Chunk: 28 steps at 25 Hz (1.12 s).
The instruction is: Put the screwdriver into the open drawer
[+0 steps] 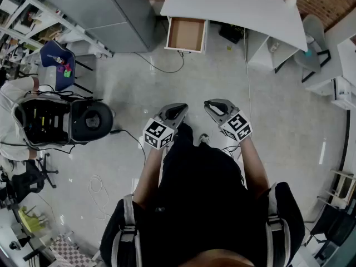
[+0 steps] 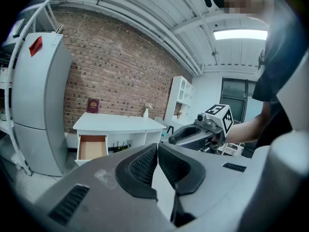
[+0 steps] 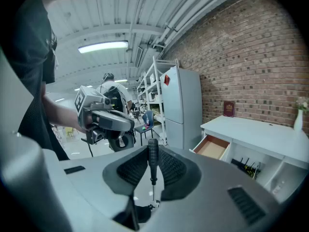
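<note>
The screwdriver (image 3: 152,157) is seen only in the right gripper view. It is clamped upright between the pads of the right gripper (image 3: 153,152), whose jaws are closed on its black handle, with the thin shaft pointing down behind them. In the head view both grippers are held side by side over the grey floor (image 1: 267,99), well apart from the white desk (image 1: 233,4), and the tool is hidden there. In the left gripper view the left gripper (image 2: 157,148) is shown with its jaws brought together at the tips and nothing held between them. The drawer (image 1: 186,34) is pulled out under the left end of the desk. Its brown bottom is laid open to the head view, while only a slanted part of its inside is caught by the two gripper views. A red book (image 2: 93,105) and a small vase (image 2: 146,112) on the desk's back edge are shown in the left gripper view, beside a grey fridge (image 2: 36,105).
</note>
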{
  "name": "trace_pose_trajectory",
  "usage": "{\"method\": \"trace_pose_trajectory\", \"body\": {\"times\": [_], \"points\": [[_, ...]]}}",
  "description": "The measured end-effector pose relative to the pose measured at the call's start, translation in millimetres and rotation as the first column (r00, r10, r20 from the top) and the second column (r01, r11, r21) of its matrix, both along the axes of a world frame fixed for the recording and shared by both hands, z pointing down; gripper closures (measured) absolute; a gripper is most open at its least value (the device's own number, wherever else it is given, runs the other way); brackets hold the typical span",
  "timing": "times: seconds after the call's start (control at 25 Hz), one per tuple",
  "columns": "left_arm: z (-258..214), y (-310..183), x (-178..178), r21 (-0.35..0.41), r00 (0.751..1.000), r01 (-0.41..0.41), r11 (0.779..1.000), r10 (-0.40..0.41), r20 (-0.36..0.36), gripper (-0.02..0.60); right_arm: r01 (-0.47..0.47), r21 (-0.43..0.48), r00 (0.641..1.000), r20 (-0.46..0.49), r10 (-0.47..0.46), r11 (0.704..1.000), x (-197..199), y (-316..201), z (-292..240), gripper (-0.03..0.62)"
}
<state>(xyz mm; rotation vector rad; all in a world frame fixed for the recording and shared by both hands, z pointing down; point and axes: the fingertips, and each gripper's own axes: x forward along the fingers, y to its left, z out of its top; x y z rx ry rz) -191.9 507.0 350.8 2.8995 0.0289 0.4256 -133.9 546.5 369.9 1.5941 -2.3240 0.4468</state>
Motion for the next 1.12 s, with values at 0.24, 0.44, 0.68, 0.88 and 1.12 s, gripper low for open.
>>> {"method": "trace_pose_trajectory", "body": {"times": [0.24,0.44,0.68,0.88,1.12], "points": [[-1.7,-17.0,2.8,-0.003,1.0,-0.005,1.0,0.005,-0.002,0.565,-0.003,-0.006,1.0,0.004,0.003,1.0,2.1,-16.1,0.0,0.47],[-1.8,-38.1,5.1,-0.009,1.0,-0.008,1.0,0.008,-0.005,0.565,-0.008,-0.014,1.0,0.018,0.008,1.0,3.4,-34.1,-1.7,0.47],[-0.9,-67.8,13.4,-0.019,1.0,-0.023,1.0,0.022,-0.007,0.565,-0.017,-0.023,1.0,0.023,0.017,1.0,8.4,-60.9,-1.1,0.47],[-0.7,-91.7,25.2,-0.027,0.999,-0.036,0.999,0.036,-0.015,0.565,-0.04,-0.023,0.997,0.064,0.042,0.999,18.7,-79.9,-3.6,0.47],[-2.9,-137.3,34.5,-0.041,0.998,-0.043,0.998,0.042,-0.037,0.565,-0.051,-0.043,0.998,0.037,0.053,0.998,23.2,-115.1,-4.5,0.47]]}}
